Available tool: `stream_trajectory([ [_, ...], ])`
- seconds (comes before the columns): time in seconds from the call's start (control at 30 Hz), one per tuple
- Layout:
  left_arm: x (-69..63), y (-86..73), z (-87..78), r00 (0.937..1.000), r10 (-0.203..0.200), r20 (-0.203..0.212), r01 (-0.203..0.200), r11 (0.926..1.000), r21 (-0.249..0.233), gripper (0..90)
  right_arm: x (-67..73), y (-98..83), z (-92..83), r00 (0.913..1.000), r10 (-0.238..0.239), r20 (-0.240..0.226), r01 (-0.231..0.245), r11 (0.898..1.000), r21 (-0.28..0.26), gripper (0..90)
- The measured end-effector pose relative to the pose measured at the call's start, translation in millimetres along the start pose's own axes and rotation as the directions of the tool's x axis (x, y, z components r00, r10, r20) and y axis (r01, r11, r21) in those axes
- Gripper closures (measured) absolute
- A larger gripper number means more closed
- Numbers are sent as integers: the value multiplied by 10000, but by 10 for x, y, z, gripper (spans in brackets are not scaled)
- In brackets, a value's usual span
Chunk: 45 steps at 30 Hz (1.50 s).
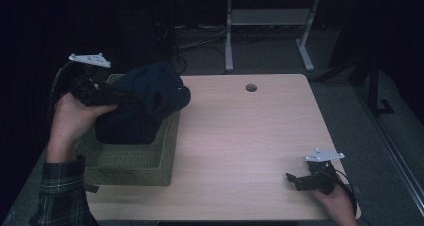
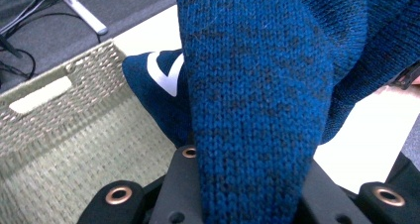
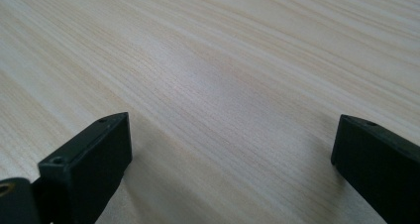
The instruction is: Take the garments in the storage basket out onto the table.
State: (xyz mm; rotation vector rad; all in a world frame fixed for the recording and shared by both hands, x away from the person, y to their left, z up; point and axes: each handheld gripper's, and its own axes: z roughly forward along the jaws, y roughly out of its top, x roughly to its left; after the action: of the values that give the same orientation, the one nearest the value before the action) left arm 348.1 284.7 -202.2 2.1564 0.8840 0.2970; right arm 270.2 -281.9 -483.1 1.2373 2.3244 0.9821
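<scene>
Blue knit sweater (image 2: 257,110) clamped in left gripper (image 1: 107,97) above woven basket (image 1: 150,161).

Open table to your right, basket blocking your left

The basket (image 1: 150,161) and the sweater (image 1: 145,103) bulging over it fill your left side; bare table (image 1: 250,136) runs from there to the right gripper (image 1: 300,181).

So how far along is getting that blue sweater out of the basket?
Done: the left gripper is shut on the blue knit sweater and holds a bunch of it above the woven basket. In hand: most of the sweater hangs inside the basket. Left: probably clearing the rim and laying it on the table, where the open right gripper waits.
</scene>
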Motion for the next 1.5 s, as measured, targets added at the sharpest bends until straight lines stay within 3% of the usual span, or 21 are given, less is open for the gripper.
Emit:
stream_trajectory([
  [0.4,-200,253,147,9977,525,419,-518,9985,-181,820,-1,0,1,10000,-12,22,12,10000,4,20],
  [0.67,-377,438,272,9922,946,808,-925,9953,-295,820,0,0,0,10000,1,3,-1,10000,4,20],
  [1.3,-744,657,757,9715,1574,1775,-1585,9873,-84,820,-1,0,-1,10000,-2,0,2,10000,3,20],
  [1.5,-884,652,1004,9607,1659,2226,-1715,9852,60,821,-2,0,-1,10000,-22,-1,22,10000,10,20],
])
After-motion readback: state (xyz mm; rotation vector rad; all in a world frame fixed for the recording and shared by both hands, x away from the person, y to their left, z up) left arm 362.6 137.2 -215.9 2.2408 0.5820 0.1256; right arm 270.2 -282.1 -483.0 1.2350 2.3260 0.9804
